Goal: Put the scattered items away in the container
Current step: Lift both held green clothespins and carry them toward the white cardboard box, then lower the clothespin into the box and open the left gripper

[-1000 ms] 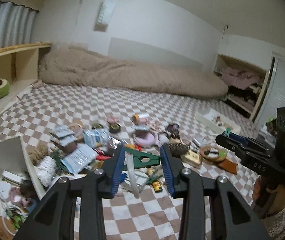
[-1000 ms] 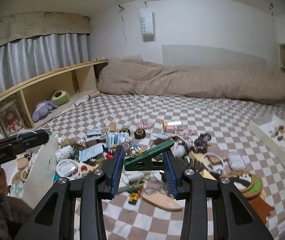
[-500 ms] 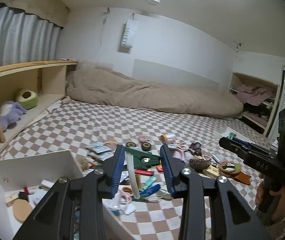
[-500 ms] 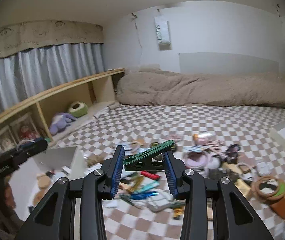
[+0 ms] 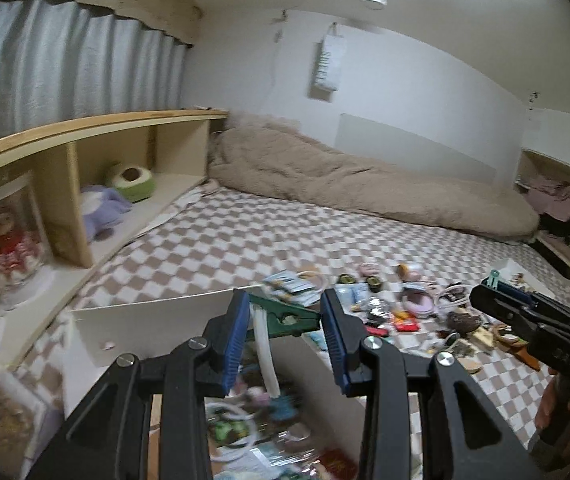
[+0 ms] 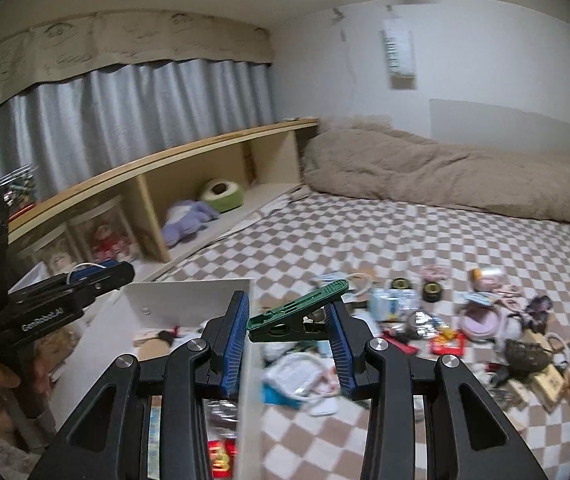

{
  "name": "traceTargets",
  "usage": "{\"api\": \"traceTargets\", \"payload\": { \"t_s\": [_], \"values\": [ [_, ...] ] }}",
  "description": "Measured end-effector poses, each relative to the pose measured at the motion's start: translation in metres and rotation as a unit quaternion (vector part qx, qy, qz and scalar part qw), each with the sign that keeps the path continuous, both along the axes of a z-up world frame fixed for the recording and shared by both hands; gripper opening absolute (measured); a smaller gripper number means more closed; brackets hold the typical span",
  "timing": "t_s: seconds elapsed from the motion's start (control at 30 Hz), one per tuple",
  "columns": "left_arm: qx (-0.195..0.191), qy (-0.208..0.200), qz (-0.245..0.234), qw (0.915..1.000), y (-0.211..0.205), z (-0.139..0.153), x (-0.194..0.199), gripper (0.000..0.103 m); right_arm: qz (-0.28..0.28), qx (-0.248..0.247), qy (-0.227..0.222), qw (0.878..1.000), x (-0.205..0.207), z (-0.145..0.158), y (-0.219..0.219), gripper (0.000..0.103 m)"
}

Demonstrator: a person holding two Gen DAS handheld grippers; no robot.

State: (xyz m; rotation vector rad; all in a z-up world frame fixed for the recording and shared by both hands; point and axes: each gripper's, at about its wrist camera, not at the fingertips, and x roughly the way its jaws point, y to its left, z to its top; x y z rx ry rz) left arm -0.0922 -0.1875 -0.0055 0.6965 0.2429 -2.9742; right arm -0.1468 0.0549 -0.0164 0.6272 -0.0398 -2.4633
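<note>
While both hover over the white box, each gripper clamps a green clip.

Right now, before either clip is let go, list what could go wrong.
1. The right tongs hold their green clip about over the white box's side wall; released here, it may land outside on the checked blanket.
2. The left tongs pinch a green clip and a white strip; the strip may snag.

Box near left, clutter to its right.
I see the container beside scattered items on the bed; shelf far left.
</note>
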Motion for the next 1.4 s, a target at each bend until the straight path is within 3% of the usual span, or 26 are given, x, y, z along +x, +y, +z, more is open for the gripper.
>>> {"api": "traceTargets", "payload": {
  "t_s": [0.3,0.77,0.93,1.07,1.4],
  "values": [
    [-0.017,-0.041,0.013,0.9989,-0.039,-0.012,0.018,0.036,0.057,0.019,-0.016,0.998,0.021,-0.008,-0.054,0.039],
    [-0.037,-0.148,-0.005,0.9883,-0.072,-0.052,-0.016,0.036,0.146,0.036,-0.064,0.986,0.046,-0.035,-0.110,0.040],
    [-0.048,-0.192,-0.015,0.9800,-0.080,-0.060,-0.043,0.036,0.154,0.035,-0.081,0.984,0.047,-0.043,-0.117,0.040],
    [-0.028,-0.225,-0.033,0.9734,-0.083,-0.068,-0.064,0.036,0.155,0.035,-0.085,0.984,0.049,-0.045,-0.119,0.040],
    [-0.021,-0.305,-0.055,0.9506,-0.086,-0.103,-0.103,0.036,0.167,0.035,-0.113,0.979,0.049,-0.058,-0.124,0.040]
  ]
}}
